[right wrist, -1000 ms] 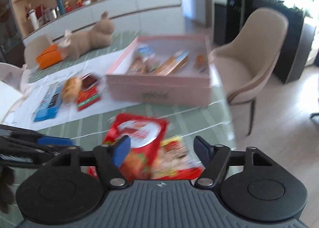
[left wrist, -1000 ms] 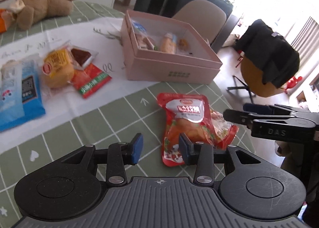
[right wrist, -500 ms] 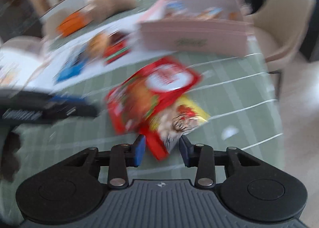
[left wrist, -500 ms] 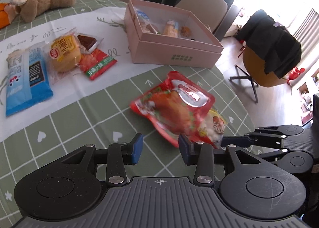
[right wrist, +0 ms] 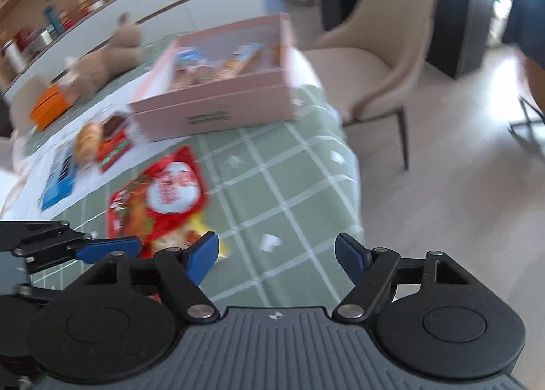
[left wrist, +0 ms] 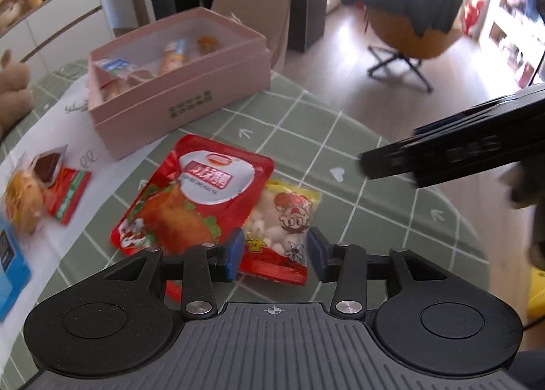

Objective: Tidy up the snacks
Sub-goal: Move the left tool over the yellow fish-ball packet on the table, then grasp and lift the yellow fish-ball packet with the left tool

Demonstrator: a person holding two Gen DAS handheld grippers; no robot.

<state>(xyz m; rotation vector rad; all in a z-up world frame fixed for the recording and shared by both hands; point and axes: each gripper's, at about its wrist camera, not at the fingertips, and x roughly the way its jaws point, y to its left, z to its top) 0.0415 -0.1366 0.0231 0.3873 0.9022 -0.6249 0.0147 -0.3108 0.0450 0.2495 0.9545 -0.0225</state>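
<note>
Blue pads of the left hand-held gripper (left wrist: 275, 255) stand on either side of the near end of a yellow-and-red candy packet (left wrist: 282, 229); the jaws are opening and, as far as the blurred view shows, the pads do not press on it. Lying partly over that packet's left side, just ahead and to the left, is a red chicken-snack pouch (left wrist: 194, 199) flat on the green checked tabletop (left wrist: 357, 185). Farther ahead and left stands a pink box (left wrist: 177, 83) with a few wrapped snacks inside. Left of the pouch, on a white paper sheet (left wrist: 68, 137), lie a small red packet (left wrist: 68, 195) and a yellow wrapped bun (left wrist: 24, 199).

The right hand-held gripper (right wrist: 276, 255) hovers over bare tabletop near its edge, jaws wide and opening, nothing between them. The pouch and candy packet sit just to its left, the pink box well ahead. A beige chair (right wrist: 381, 45) stands beyond the tabletop's edge.
</note>
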